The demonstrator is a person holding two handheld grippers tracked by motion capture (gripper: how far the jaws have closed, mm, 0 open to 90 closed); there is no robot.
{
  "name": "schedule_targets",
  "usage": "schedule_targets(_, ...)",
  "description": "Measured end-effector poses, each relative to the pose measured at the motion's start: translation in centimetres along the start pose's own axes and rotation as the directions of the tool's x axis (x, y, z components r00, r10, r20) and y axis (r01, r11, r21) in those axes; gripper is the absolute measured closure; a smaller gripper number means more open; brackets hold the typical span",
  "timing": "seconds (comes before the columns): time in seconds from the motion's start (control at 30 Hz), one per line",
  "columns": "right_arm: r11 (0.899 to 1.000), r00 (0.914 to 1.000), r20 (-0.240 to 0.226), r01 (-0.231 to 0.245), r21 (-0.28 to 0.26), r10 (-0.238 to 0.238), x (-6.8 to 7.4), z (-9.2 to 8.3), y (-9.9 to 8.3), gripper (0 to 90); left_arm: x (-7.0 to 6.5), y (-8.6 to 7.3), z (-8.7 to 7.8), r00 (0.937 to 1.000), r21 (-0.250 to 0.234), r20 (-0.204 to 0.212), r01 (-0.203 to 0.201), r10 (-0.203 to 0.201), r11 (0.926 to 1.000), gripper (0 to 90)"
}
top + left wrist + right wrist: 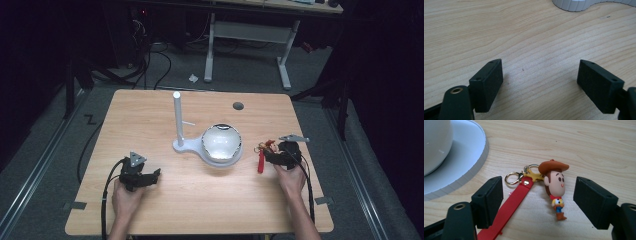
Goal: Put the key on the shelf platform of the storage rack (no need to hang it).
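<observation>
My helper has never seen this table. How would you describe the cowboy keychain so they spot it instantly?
Start at the white stand mid-table and go right to the right gripper. Between its open jaws lies the cowboy keychain: brown-hatted figure, gold rings, red strap, the table's only colourful thing.

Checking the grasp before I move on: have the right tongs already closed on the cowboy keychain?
No, the right tongs stand wide open, with the cowboy keychain lying on the table between the jaws, touching neither.

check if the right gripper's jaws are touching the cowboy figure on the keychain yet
Apart. In the right gripper view, the right gripper stands open, and bare table shows between each jaw and the cowboy figure lying between them.
</observation>
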State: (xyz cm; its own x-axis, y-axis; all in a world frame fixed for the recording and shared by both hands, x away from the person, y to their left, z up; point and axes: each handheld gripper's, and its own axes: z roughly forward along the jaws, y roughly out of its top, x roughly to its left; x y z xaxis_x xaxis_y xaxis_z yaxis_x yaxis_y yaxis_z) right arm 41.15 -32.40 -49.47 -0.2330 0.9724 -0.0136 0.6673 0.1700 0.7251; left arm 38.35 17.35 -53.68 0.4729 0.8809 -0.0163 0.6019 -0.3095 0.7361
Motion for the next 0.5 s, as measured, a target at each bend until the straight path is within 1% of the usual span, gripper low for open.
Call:
schedule_targets(0.1, 1.000, 1.0000, -0.008, -0.003, 0.003, 0.003, 0.2, 0.4, 0.1, 24.0, 0.0, 0.0, 0.0, 1.0000, 0.000, 0.000, 0.000, 0.000, 1.0000, 21.3)
schedule_targets(0.17, 1.000, 0.9999, -0.008, -0.008, 0.020, 0.008, 0.2, 1.4, 0.1, 23.5, 0.0, 0.0, 0.0, 1.0000, 0.000, 0.000, 0.000, 0.000, 1.0000, 21.3)
schedule_targets(0.2, 1.000, 0.9999, -0.008, -0.008, 0.020, 0.008, 0.2, 1.4, 0.1, 23.5, 0.0, 0.0, 0.0, 1.0000, 0.000, 0.000, 0.000, 0.000, 1.0000, 21.3)
schedule_targets(0.23, 0.999, 0.9999, 0.001, -0.012, 0.034, 0.012, 0.2, 2.0, 0.1, 22.9, 0.0, 0.0, 0.0, 1.0000, 0.000, 0.000, 0.000, 0.000, 1.0000, 21.3)
schedule_targets(0.27, 0.999, 0.9999, 0.005, -0.013, 0.038, 0.013, 0.2, 2.2, 0.1, 22.7, 0.0, 0.0, 0.0, 1.0000, 0.000, 0.000, 0.000, 0.000, 1.0000, 21.3)
schedule_targets(0.33, 0.999, 0.9998, 0.009, -0.018, 0.042, 0.017, 0.1, 2.4, 0.1, 22.2, 0.0, 0.0, 0.0, 1.0000, 0.000, 0.000, 0.000, 0.000, 1.0000, 21.3)
schedule_targets(0.37, 0.999, 0.9996, 0.004, -0.027, 0.046, 0.027, 0.0, 2.7, 0.2, 22.0, 0.0, 0.0, 0.0, 1.0000, 0.000, 0.000, 0.000, 0.000, 1.0000, 21.2)
schedule_targets(0.4, 0.999, 0.9996, 0.004, -0.027, 0.046, 0.027, 0.0, 2.7, 0.2, 22.0, 0.0, 0.0, 0.0, 1.0000, 0.000, 0.000, 0.000, 0.000, 1.0000, 21.2)
schedule_targets(0.5, 0.997, 0.9998, 0.010, -0.021, 0.070, 0.020, -0.2, 3.2, 0.3, 21.9, 0.0, 0.0, 0.0, 1.0000, 0.000, -0.001, 0.000, 0.000, 1.0000, 21.2)
